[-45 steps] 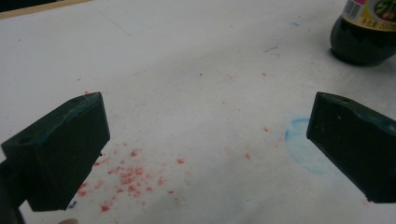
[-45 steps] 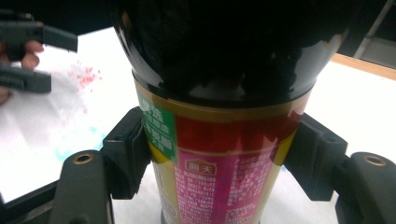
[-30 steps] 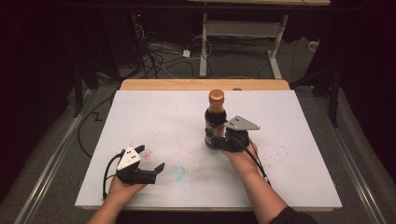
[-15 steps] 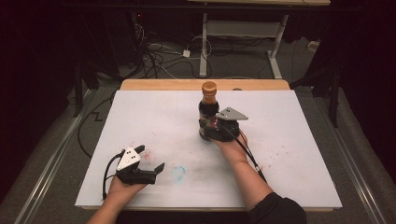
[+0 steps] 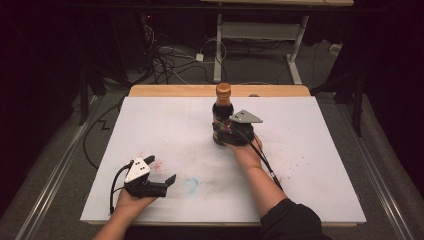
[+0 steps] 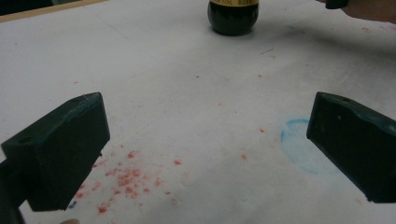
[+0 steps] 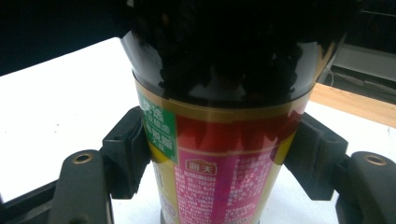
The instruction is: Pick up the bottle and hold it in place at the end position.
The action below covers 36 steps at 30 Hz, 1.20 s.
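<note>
A dark sauce bottle (image 5: 221, 116) with an orange cap stands upright near the middle back of the white table sheet (image 5: 165, 125). My right gripper (image 5: 226, 134) is shut on its lower body; in the right gripper view both pads press the sides of the bottle (image 7: 224, 140), against its red, pink and green label. My left gripper (image 5: 162, 181) rests open near the front left of the sheet, nothing between its jaws. In the left gripper view the left gripper (image 6: 205, 149) spans bare sheet, and the bottle's base (image 6: 232, 16) shows far ahead.
Red specks (image 6: 123, 179) and a faint blue ring (image 6: 299, 147) stain the sheet by the left gripper. A wooden table edge (image 5: 175, 90) runs along the back. Cables (image 5: 165, 60) and a desk frame (image 5: 260, 35) lie on the floor beyond.
The right gripper has carried the bottle a little to the left and farther back over the second. The left gripper has stayed where it was.
</note>
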### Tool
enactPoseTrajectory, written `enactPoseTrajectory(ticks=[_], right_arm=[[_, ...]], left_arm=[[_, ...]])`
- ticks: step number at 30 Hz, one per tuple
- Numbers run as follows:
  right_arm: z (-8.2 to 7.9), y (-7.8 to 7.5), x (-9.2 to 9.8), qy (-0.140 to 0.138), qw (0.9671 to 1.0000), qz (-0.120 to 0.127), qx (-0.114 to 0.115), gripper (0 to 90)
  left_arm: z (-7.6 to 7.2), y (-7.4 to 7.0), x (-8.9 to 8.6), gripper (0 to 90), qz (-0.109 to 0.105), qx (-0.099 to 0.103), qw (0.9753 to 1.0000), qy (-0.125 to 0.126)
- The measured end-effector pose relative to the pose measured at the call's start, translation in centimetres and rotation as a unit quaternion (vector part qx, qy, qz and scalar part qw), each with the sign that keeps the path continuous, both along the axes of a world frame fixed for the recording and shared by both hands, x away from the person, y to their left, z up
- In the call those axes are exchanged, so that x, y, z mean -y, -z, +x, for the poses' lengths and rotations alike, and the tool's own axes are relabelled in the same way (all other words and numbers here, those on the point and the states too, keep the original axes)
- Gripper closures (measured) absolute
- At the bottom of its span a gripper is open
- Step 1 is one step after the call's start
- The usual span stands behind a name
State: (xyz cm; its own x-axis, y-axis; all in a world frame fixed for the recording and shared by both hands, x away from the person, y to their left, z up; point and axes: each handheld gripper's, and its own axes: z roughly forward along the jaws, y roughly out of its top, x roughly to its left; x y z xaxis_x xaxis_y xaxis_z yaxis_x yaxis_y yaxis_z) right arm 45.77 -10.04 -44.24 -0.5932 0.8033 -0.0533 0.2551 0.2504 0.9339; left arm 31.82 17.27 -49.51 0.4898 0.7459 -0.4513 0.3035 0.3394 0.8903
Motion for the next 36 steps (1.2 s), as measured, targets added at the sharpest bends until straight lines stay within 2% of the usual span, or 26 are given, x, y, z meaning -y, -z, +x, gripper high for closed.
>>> enactPoseTrajectory(ticks=[5,7,9,11,12,15,18,19,20,22,24,28,35,36], right_arm=[[0.1,0.4,-0.1,-0.001,1.0,0.003,-0.001,31.0],[0.0,0.5,-0.1,-0.004,1.0,-0.005,0.007,30.3],[0.0,0.5,0.1,-0.006,1.0,-0.002,0.0,30.0],[0.1,0.4,0.1,-0.011,0.9999,-0.005,-0.001,28.7],[0.0,0.4,0.1,-0.008,0.9999,-0.008,-0.005,25.1],[0.0,0.4,0.6,-0.014,0.9997,-0.012,-0.018,16.4],[-0.4,0.4,1.6,-0.016,0.9996,-0.004,-0.022,16.5],[-0.7,0.4,1.9,-0.016,0.9996,-0.003,-0.022,16.9],[-0.7,0.4,1.9,-0.016,0.9996,-0.003,-0.022,16.9],[-1.1,0.4,2.6,-0.014,0.9996,0.003,-0.026,17.2],[-1.5,0.3,3.4,-0.017,0.9996,0.007,-0.02,19.2],[-2.3,-0.2,4.7,-0.016,0.9996,0.017,-0.013,25.1],[-3.2,-1.2,6.7,-0.007,0.9992,0.038,-0.005,39.1],[-3.2,-1.3,6.9,-0.009,0.9993,0.035,-0.002,41.4]], left_arm=[[0.1,0.0,0.0,0.0,0.001,-0.004,1.0,-0.006],[0.2,0.0,0.2,0.0,0.009,-0.006,0.9999,-0.006],[0.2,0.0,0.5,0.0,0.014,-0.01,0.9998,0.006],[0.3,-0.4,0.7,0.0,-0.01,-0.006,0.9999,0.009],[0.6,-1.0,0.8,0.0,-0.02,-0.011,0.9997,0.006],[0.9,-1.5,1.0,0.0,-0.026,-0.017,0.9994,0.017],[1.8,-2.1,1.6,0.0,-0.028,-0.018,0.9991,0.025],[2.6,-2.4,2.2,0.0,-0.028,-0.024,0.9989,0.03],[2.6,-2.4,2.2,0.0,-0.028,-0.024,0.9989,0.03],[3.4,-2.7,2.8,0.0,-0.034,-0.024,0.9986,0.032],[4.0,-3.0,3.3,0.0,-0.038,-0.02,0.9983,0.039],[5.2,-3.6,4.7,0.0,-0.032,-0.009,0.9982,0.05],[7.7,-4.5,6.9,0.0,-0.036,-0.009,0.9972,0.065],[8.1,-4.5,7.2,0.0,-0.033,-0.008,0.9972,0.066]])
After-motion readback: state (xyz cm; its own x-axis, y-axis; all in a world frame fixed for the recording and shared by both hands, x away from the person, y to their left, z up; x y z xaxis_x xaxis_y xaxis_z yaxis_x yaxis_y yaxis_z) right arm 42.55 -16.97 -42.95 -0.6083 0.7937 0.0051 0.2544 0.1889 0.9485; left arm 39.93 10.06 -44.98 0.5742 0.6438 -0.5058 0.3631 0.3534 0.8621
